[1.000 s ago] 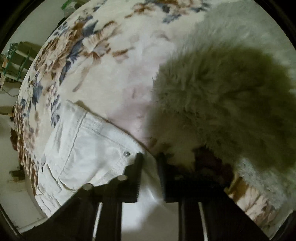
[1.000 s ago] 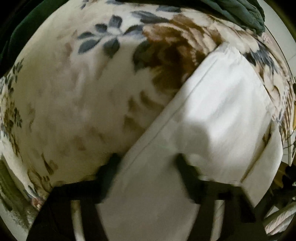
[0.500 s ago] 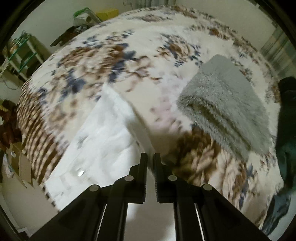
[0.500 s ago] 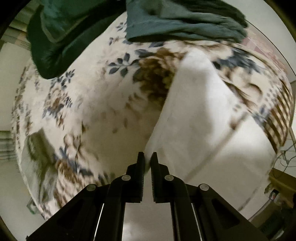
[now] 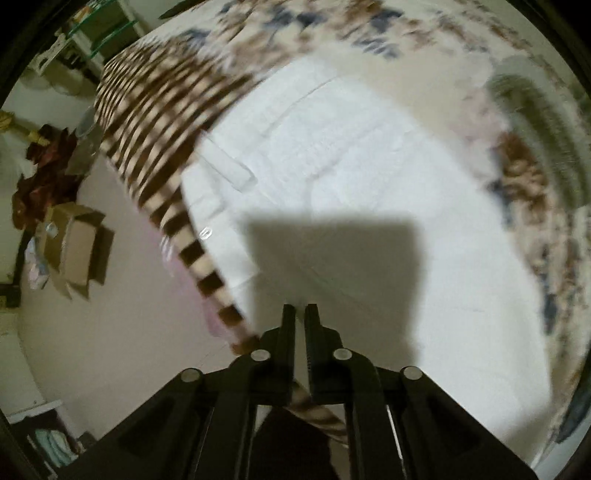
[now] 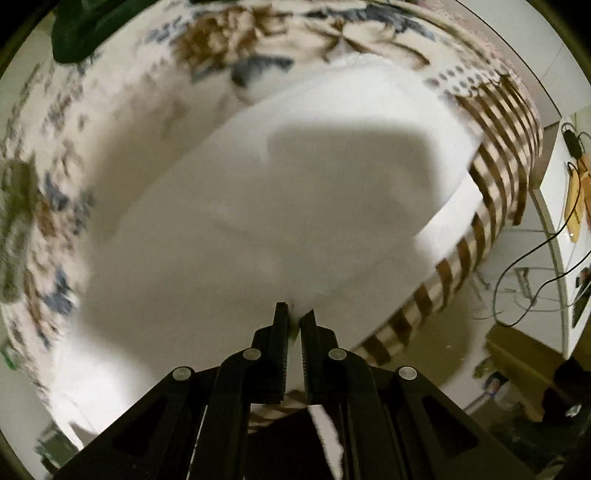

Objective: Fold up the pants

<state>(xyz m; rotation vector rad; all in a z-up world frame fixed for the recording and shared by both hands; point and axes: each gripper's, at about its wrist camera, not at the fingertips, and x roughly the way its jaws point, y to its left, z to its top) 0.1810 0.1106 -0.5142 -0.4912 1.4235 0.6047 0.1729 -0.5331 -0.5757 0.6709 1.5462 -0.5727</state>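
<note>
The white pants [image 5: 332,177] are lying spread across the bed [image 5: 155,110], near the edge where the floral blanket gives way to a brown striped border. In the left wrist view, the left gripper [image 5: 299,310] is hovering over the near part of the fabric, its fingers [image 5: 288,325] standing almost together with only a thin slit between them; white cloth is showing through that slit, but whether it is pinched cannot be told. A square shadow is falling on the pants just ahead of the tips. In the right wrist view, the right gripper [image 6: 294,314] is pointing at the pants [image 6: 258,206] too, its fingers [image 6: 280,325] nearly closed, and a small bulge of white fabric appears to be sitting between the tips. A cardboard box [image 5: 77,243] is sitting on the floor beside the bed, and a dark green garment [image 6: 81,29] is lying at the far side of the blanket. Both views are blurred.
</note>
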